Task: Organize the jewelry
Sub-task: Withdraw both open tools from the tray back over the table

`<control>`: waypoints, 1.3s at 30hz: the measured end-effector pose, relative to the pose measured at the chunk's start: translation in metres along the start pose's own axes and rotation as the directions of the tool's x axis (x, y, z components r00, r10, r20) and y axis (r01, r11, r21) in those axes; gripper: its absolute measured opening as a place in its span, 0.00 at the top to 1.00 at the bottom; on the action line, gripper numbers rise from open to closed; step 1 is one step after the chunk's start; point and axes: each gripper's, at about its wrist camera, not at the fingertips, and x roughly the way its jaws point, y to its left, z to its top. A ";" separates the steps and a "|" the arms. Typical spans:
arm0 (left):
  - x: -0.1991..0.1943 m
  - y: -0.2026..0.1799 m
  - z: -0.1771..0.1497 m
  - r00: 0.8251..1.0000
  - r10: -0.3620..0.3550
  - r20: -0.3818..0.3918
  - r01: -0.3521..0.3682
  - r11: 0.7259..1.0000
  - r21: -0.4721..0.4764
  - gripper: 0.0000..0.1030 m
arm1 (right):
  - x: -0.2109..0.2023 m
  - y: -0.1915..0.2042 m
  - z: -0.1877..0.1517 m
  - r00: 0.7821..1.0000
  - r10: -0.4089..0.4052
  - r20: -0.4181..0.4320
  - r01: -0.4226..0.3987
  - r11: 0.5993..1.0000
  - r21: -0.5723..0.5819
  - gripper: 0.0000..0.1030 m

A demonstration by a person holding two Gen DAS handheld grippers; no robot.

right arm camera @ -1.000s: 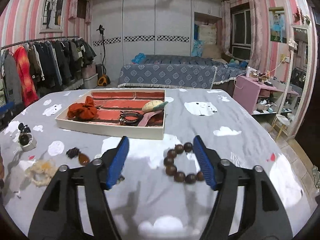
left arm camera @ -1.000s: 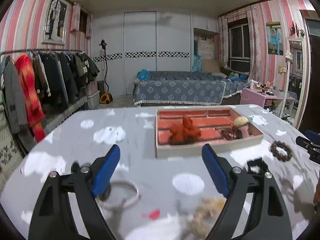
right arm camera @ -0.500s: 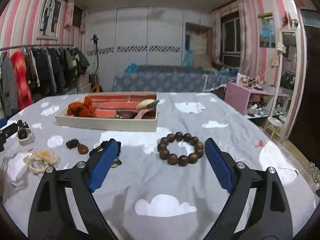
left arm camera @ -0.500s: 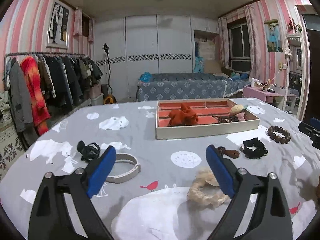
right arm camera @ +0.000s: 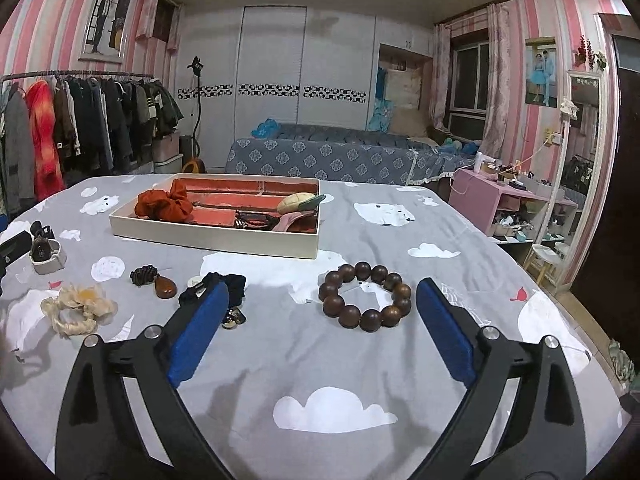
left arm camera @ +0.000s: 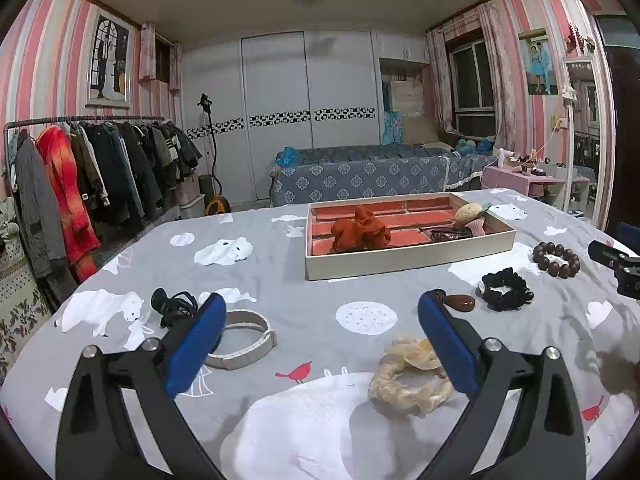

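Observation:
A cream tray with a red lining (left arm camera: 408,262) (right arm camera: 216,236) sits on the grey table and holds an orange scrunchie (left arm camera: 360,234) (right arm camera: 164,206), a dark bracelet and a shell clip. My left gripper (left arm camera: 320,332) is open and empty above the cloth, between a white bangle (left arm camera: 244,340) and a cream scrunchie (left arm camera: 408,376). My right gripper (right arm camera: 320,320) is open and empty, just short of a brown bead bracelet (right arm camera: 364,296) (left arm camera: 556,260). A black scrunchie (right arm camera: 216,286) (left arm camera: 506,292) and an amber pendant (right arm camera: 164,286) (left arm camera: 460,302) lie loose nearby.
A black hair clip (left arm camera: 174,306) lies at the left of the table. A white watch-like piece (right arm camera: 46,256) sits at the left edge in the right wrist view. A clothes rack (left arm camera: 80,184), a bed (left arm camera: 380,176) and a pink side table (right arm camera: 500,200) stand beyond the table.
Both grippers have pulled back from the tray and risen a little, so more of the table shows. Both jaws have opened wider. Nothing was picked up.

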 end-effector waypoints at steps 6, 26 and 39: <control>0.000 -0.001 0.000 1.000 0.000 0.002 0.000 1.000 0.004 0.06 | 0.001 -0.005 -0.001 1.000 0.008 0.000 -0.008 1.000 0.024 0.10; 0.000 -0.002 -0.001 1.000 0.021 0.004 -0.021 1.000 0.012 0.05 | 0.003 -0.006 -0.002 1.000 0.019 -0.012 -0.018 0.999 0.035 0.10; -0.008 -0.004 -0.001 0.999 0.030 0.042 -0.031 0.999 0.018 0.05 | -0.002 -0.009 -0.004 1.000 0.022 0.017 -0.023 0.999 0.045 0.10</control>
